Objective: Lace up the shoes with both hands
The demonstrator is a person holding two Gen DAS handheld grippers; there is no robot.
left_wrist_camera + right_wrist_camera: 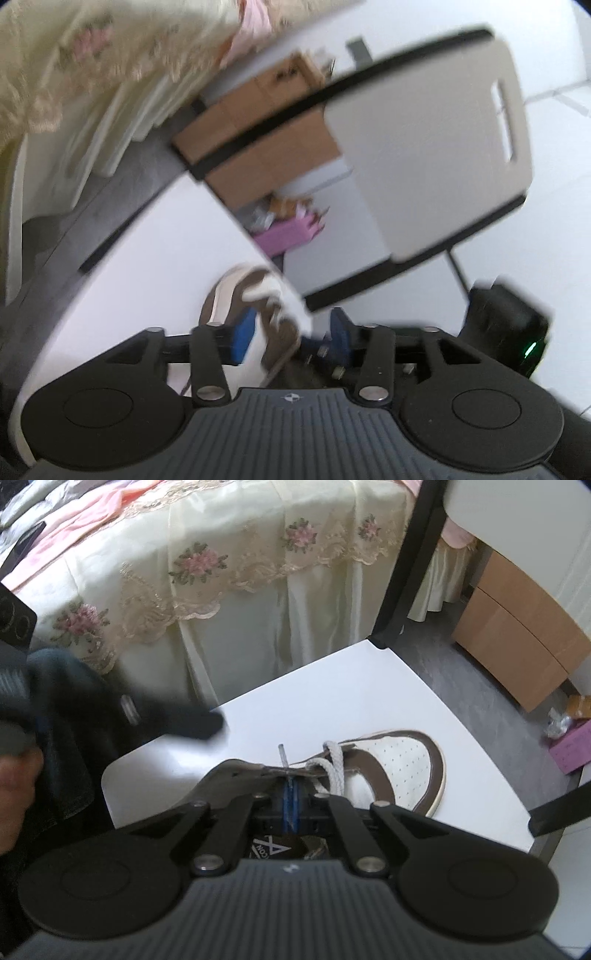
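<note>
My right tongs (290,805) pinch the lace tip (282,755) above the shoe (402,764); my left tongs (291,336) gape open nearby. Next, I judge: thread an eyelet.

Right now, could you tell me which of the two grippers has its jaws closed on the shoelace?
The right gripper: its jaws are shut on the shoelace tip at the shoe. The left gripper has its jaws open.

Your shoe (402,771), a brown-and-white sneaker with a perforated white toe, lies flat on the white tabletop, toe pointing far and right. Its white braided lace (334,771) crosses the near eyelets (one clear-tipped end sticks straight up).
</note>
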